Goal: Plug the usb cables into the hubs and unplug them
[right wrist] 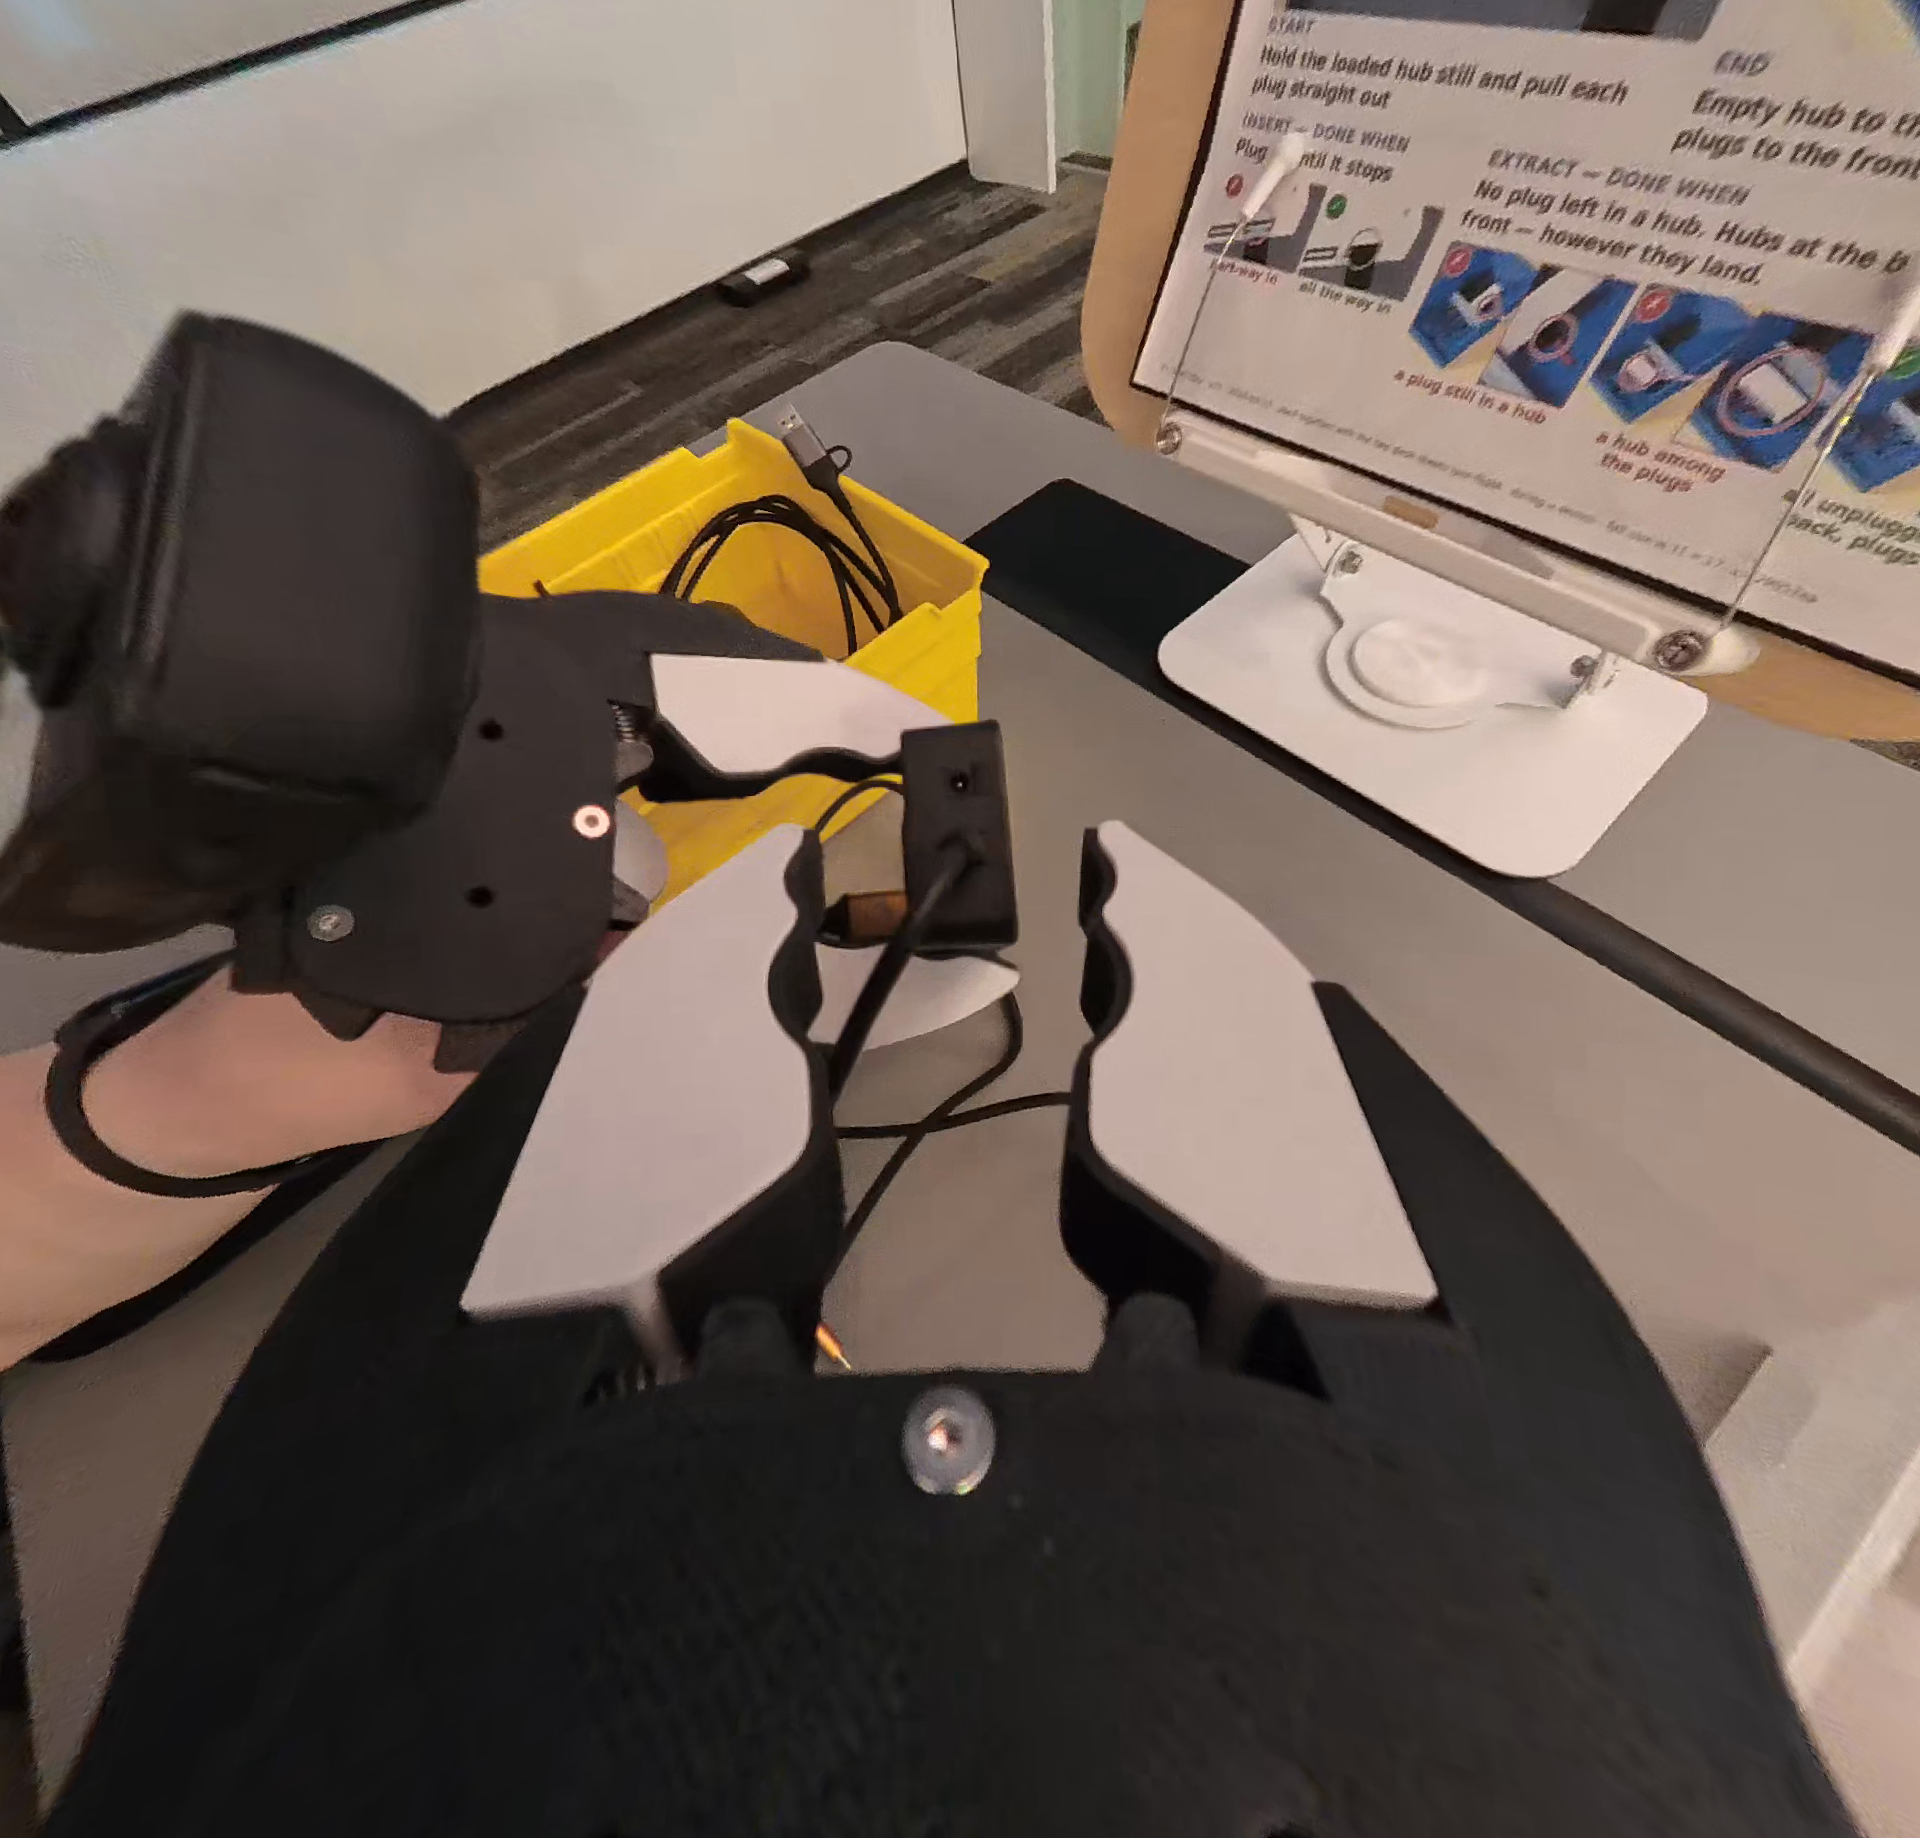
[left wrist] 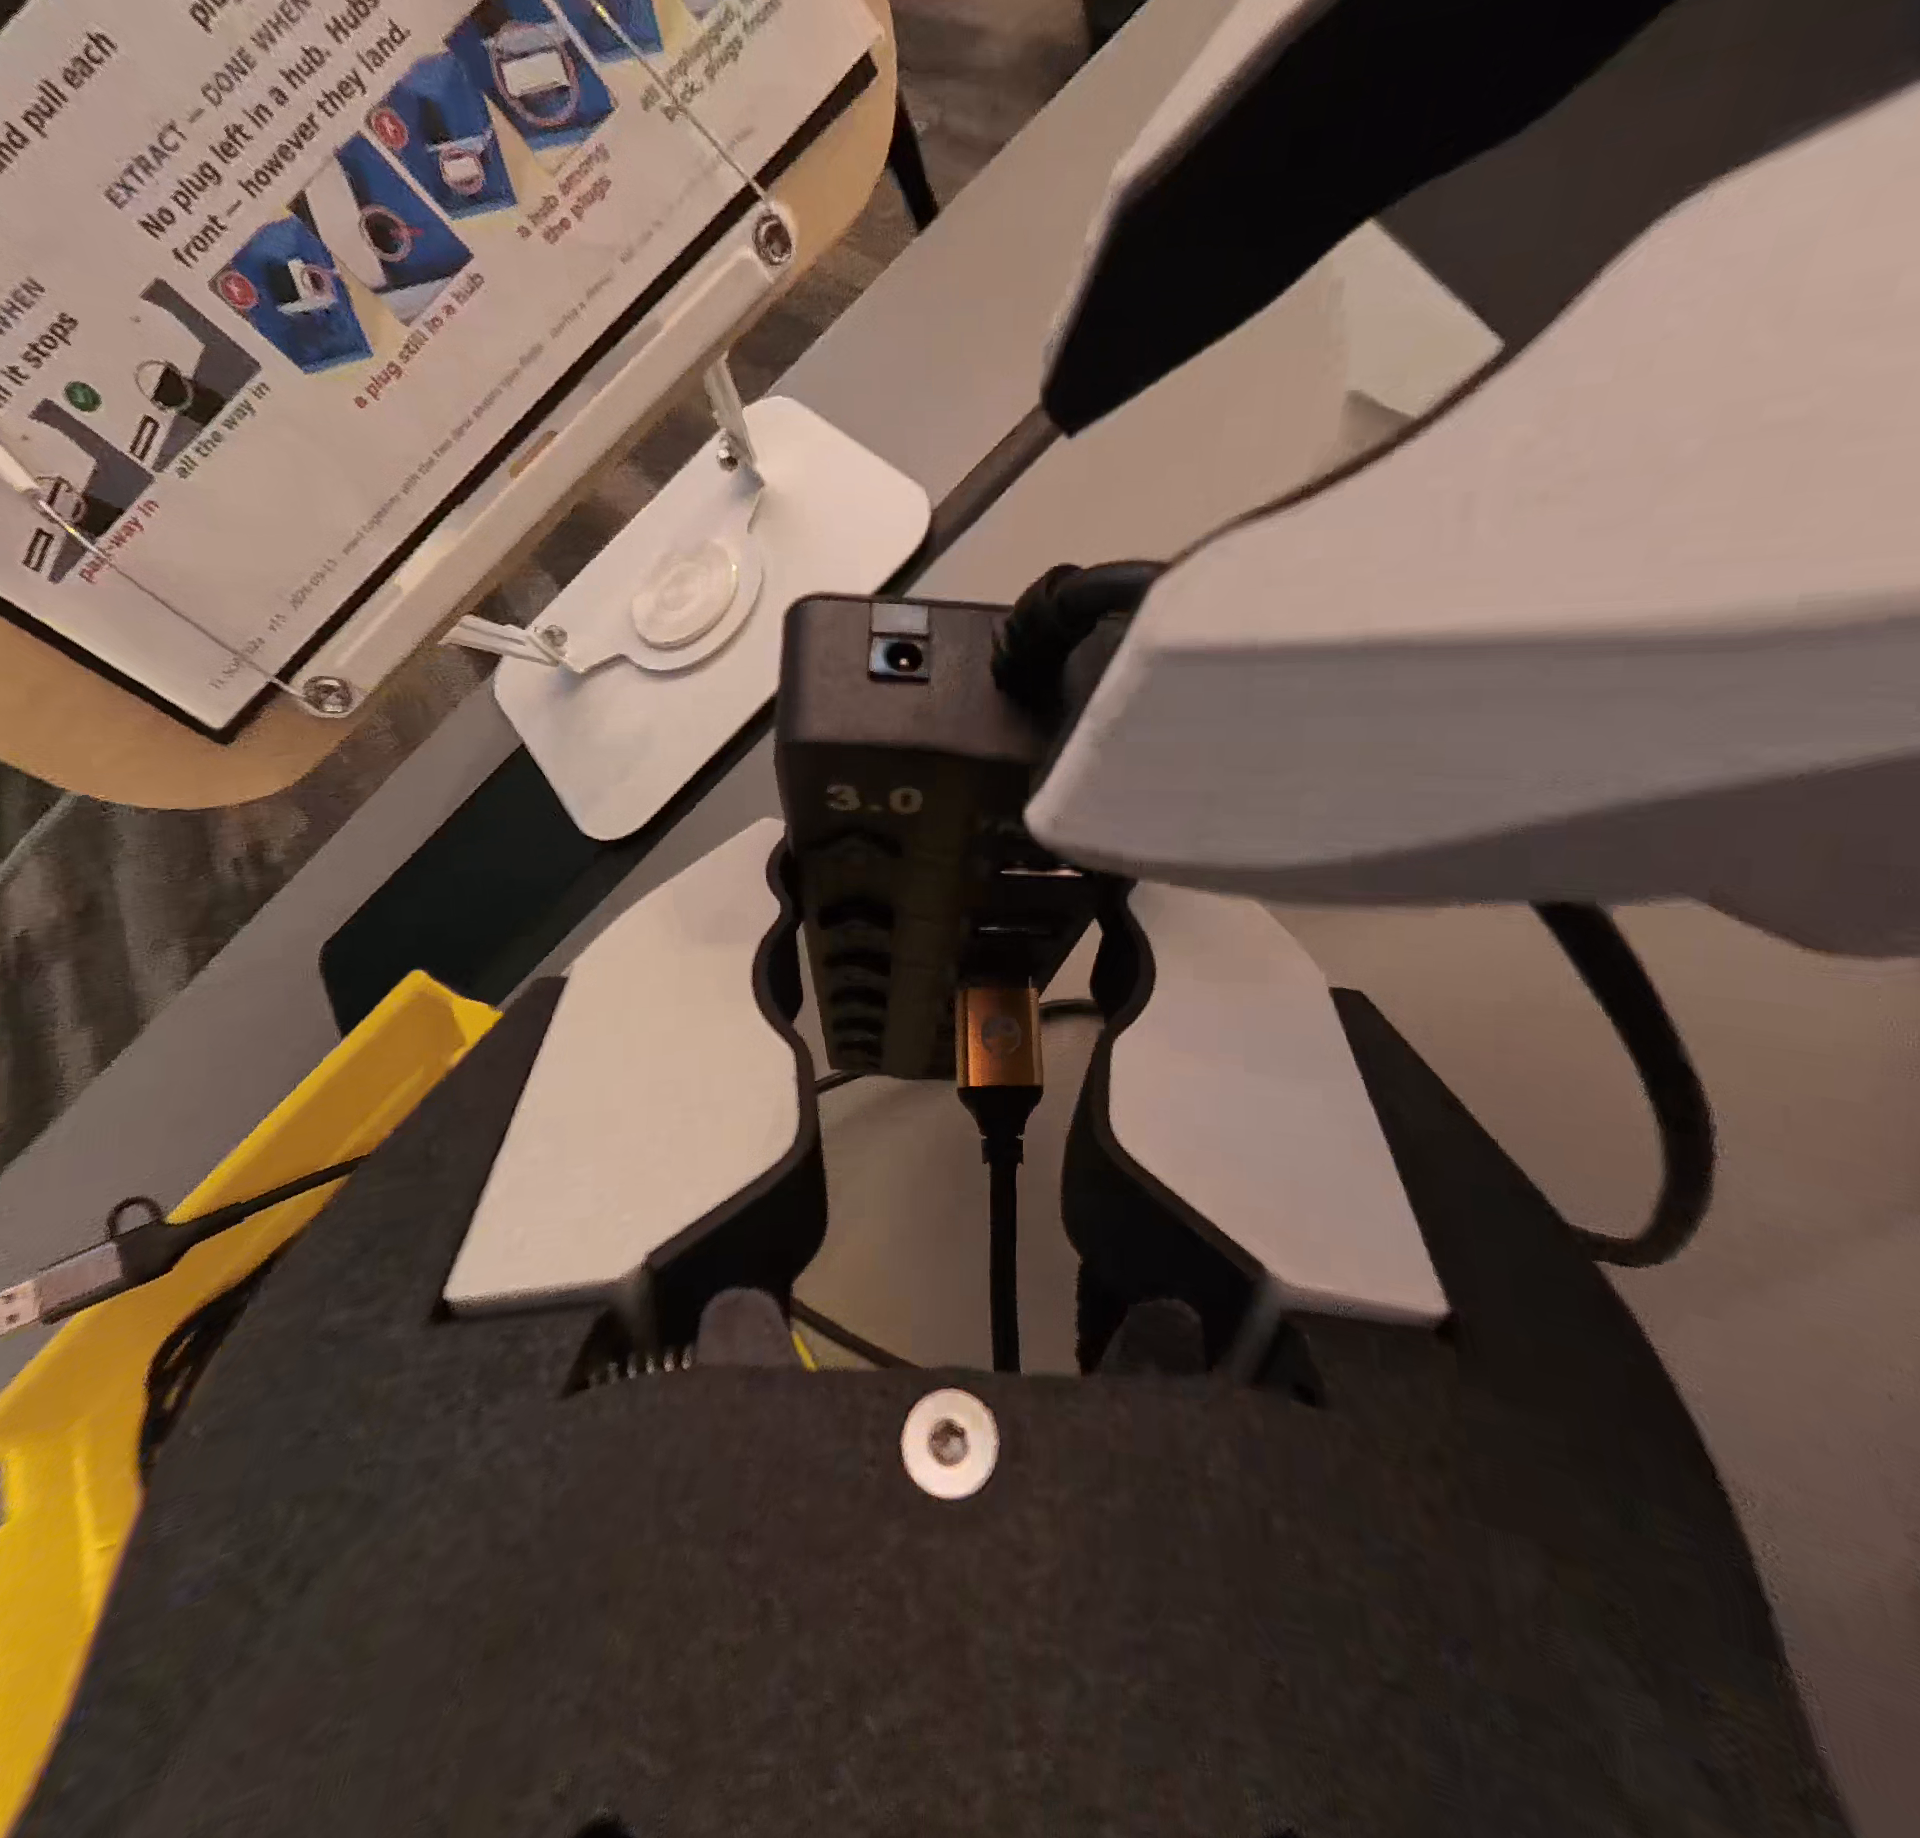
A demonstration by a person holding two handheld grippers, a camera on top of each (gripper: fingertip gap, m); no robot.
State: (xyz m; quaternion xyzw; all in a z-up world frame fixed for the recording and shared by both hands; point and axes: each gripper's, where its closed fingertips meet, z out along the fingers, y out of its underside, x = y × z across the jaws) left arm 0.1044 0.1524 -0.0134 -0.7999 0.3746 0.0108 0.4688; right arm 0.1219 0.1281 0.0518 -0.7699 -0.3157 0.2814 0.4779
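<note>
Your left gripper (left wrist: 951, 905) has its jaws clamped on the sides of a black hub (left wrist: 904, 832), held up off the grey table (right wrist: 1351, 1009). Your right gripper (right wrist: 945, 915) has its jaws spread apart with nothing between the fingers; it sits just beside the hub's far end, which points into the gap.

From the left wrist view, a cable with a copper-coloured plug (left wrist: 997, 1035) is seated in one of the hub's ports and runs back between your left fingers (left wrist: 644, 1061). A thicker black cord (left wrist: 1621, 1092) leaves the hub's end and loops down to the table. In that same view the right gripper's grey fingers (left wrist: 1455, 749) cross over the hub's upper right corner; you cannot tell whether they touch it.

Behind your left gripper, a yellow bin (right wrist: 925, 593) holds coiled black cables (right wrist: 790, 562), with one silver plug (right wrist: 795, 432) sticking up over its rim. A printed instruction sheet (right wrist: 1558, 230) stands on a white stand (right wrist: 1455, 749) at the table's back edge.
</note>
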